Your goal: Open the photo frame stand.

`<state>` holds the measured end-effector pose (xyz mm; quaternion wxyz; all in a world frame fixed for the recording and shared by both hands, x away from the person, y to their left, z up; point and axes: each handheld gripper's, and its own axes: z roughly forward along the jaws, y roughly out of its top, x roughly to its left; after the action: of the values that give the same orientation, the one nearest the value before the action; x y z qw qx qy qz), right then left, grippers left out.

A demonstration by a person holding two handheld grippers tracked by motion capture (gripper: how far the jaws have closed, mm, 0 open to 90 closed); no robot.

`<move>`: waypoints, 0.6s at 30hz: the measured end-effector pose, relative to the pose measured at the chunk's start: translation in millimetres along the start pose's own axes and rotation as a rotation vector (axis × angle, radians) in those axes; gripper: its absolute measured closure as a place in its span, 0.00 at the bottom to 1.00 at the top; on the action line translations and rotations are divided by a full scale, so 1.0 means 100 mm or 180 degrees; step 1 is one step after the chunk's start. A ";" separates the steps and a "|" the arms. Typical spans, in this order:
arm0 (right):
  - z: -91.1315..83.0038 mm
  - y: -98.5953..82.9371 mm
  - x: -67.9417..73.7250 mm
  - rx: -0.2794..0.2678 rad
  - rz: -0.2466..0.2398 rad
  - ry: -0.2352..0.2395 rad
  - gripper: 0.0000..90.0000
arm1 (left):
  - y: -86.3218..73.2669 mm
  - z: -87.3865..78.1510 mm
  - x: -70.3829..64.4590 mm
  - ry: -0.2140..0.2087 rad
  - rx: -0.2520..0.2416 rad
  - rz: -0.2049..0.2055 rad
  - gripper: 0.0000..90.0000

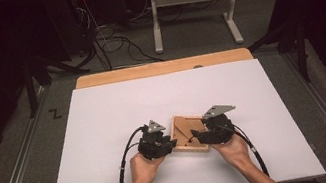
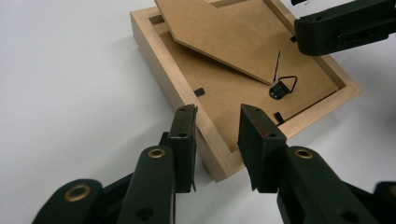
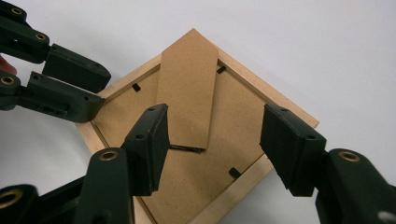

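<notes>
A light wooden picture frame [image 1: 186, 129] lies face down on the white table, its brown backing board up. A fold-out stand [image 3: 187, 93] and a small black hanging hook [image 2: 282, 87] sit on that back. My left gripper [image 1: 174, 144] is at the frame's left corner. In the left gripper view the left gripper [image 2: 218, 112] is open, with the frame's rim [image 2: 159, 70] between its jaws. My right gripper [image 1: 195, 136] hovers over the frame's right side. It stands wide open [image 3: 215, 113] above the lower end of the stand. One of its fingers [image 2: 345, 28] shows over the frame's far edge.
The white tabletop [image 1: 105, 122] stretches wide to the left, right and far side of the frame. A wooden strip [image 1: 162, 68] borders its far edge. Beyond lie floor cables [image 1: 114, 44] and the legs of another table [image 1: 155, 26].
</notes>
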<state>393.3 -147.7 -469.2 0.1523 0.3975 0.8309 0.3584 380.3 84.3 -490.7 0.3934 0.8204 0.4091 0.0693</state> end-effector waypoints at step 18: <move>0.20 0.11 0.10 0.0114 -0.0106 0.0013 0.43 | 0.01 0.00 -0.02 0.0010 0.0025 -0.0001 0.75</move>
<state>403.6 -125.5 -474.6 0.1494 0.3855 0.8440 0.3417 379.3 82.6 -489.5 0.3896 0.8218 0.4101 0.0689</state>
